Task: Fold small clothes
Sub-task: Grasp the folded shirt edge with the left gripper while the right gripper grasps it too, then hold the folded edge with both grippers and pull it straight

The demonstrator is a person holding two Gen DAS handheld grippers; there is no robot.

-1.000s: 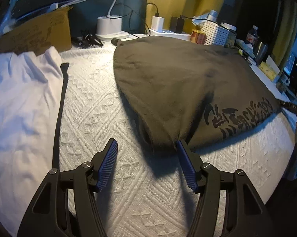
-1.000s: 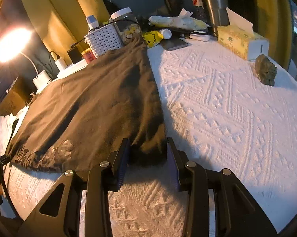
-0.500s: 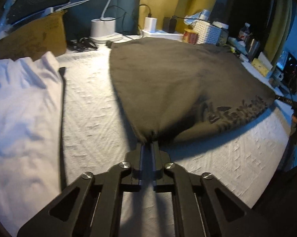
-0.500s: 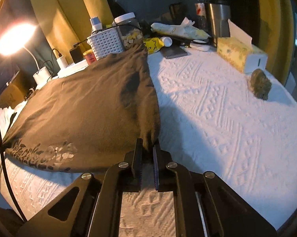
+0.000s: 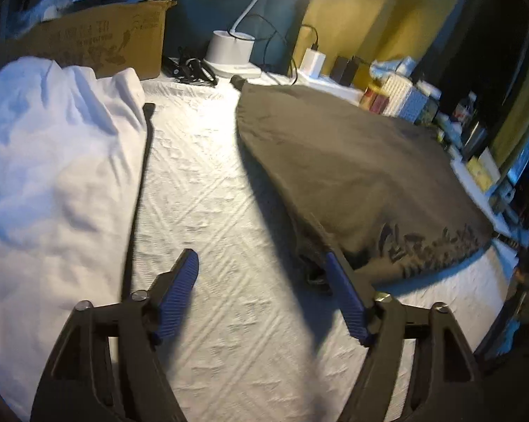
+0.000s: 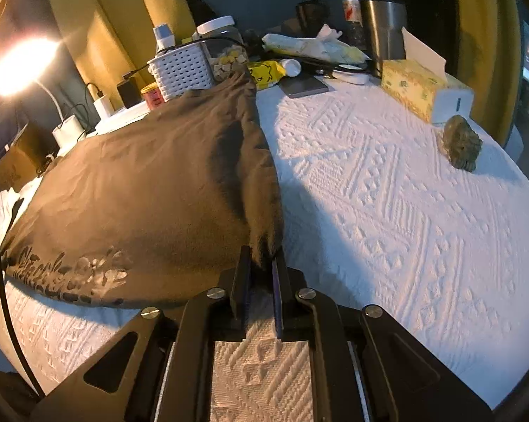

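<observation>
Left gripper [image 5: 260, 267] is spread wide now, having just let go of the shirt [image 5: 352, 168] corner it was pinching half a second ago, and that corner lies on the white tablecloth [image 5: 222, 218] beside its right finger. Right gripper [image 6: 260, 263] stays pressed together on the shirt's other near corner, so the fold looks only half released, white cloth pile [image 5: 46, 161] waiting left
</observation>
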